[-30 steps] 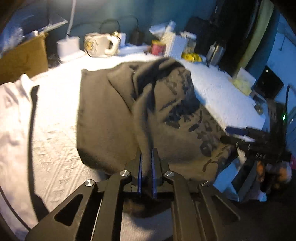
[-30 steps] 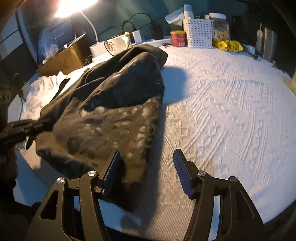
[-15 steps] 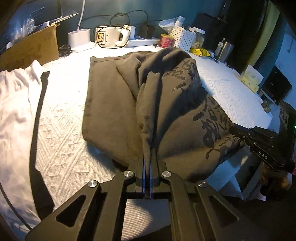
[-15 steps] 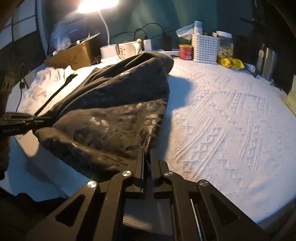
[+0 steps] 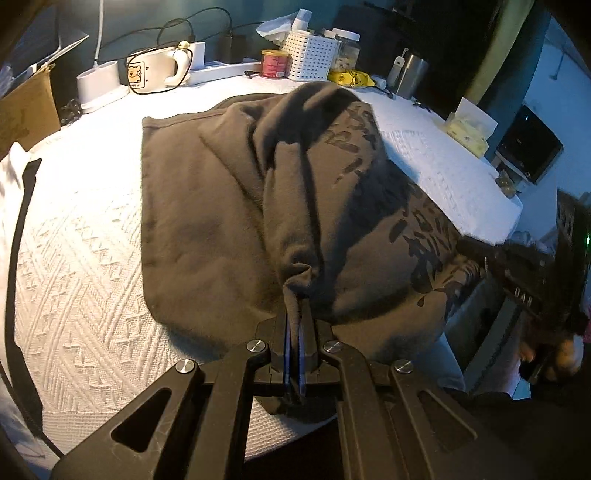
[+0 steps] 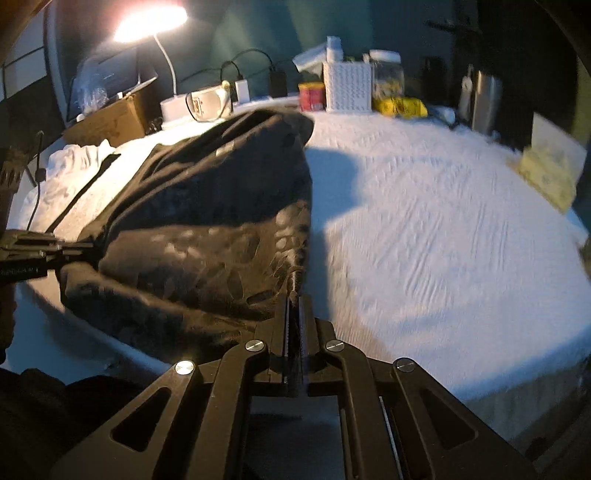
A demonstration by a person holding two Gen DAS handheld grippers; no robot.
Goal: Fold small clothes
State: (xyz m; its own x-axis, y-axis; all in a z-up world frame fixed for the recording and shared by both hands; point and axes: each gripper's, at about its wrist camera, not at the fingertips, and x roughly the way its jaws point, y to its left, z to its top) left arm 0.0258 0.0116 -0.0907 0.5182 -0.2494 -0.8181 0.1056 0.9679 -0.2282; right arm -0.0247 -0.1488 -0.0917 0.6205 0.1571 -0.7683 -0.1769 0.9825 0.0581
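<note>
1. At the far left of the white textured bedspread, a white garment with a dark strip lies flat, well apart from both tools.
2. A brown cardboard box stands at the far left edge, with a lit desk lamp just beyond it.
3. The dark grey-brown shirt lies near the middle of the bedspread; its far part lies flat while its near edge is lifted into a ridge between the two tools, printed side showing on the right.
4. The left gripper points steeply downward over the near edge, its jaws pressed together on a gathered fold of the shirt's hem, cloth bunched just above the pads.
5. The right gripper also tilts downward, to the right of the left one, jaws clamped on the shirt's near right corner; it is seen side-on at the right edge of the left wrist view.
6. Along the far edge stand a white perforated basket, a red tin, and a yellow packet.
7. The right half of the bedspread lies bare, in blurred view.
</note>
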